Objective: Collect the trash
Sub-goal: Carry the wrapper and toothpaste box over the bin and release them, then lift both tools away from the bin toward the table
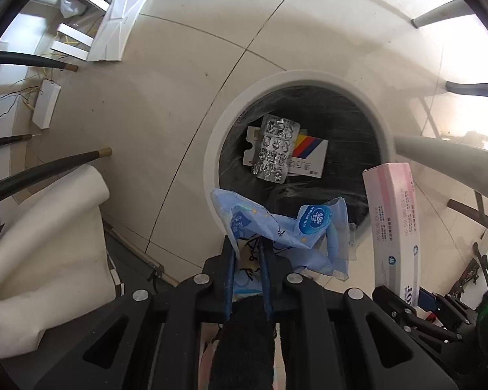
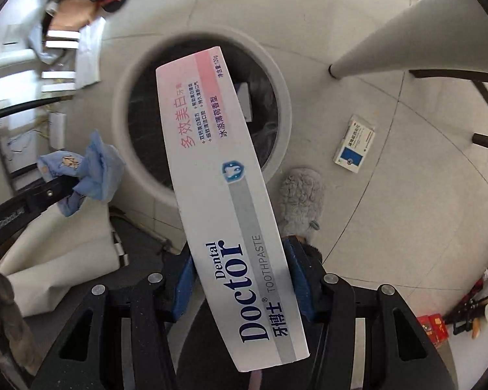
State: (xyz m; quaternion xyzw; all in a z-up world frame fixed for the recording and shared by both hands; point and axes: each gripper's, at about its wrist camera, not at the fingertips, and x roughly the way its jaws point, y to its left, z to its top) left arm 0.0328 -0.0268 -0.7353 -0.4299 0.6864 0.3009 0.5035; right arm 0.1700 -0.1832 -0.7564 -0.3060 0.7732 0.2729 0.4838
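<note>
Blue tissue wrapper (image 1: 286,237) pinched in my left gripper (image 1: 247,253), held above near rim of white bin (image 1: 211,149) | my right gripper (image 2: 240,276) clamped on toothpaste box (image 2: 218,175), box over bin opening | bin contents: blister pack (image 1: 275,148), flat carton (image 1: 309,159) | medicine box (image 2: 354,144) on floor beside bin.

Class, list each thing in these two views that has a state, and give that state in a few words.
Left gripper: shut on blue plastic tissue wrapper, crumpled.
Right gripper: shut on white and pink toothpaste box, held over the bin.
Round white bin with black liner: open, holding a silver blister pack, used.
Small blue and white medicine box: on floor.
</note>
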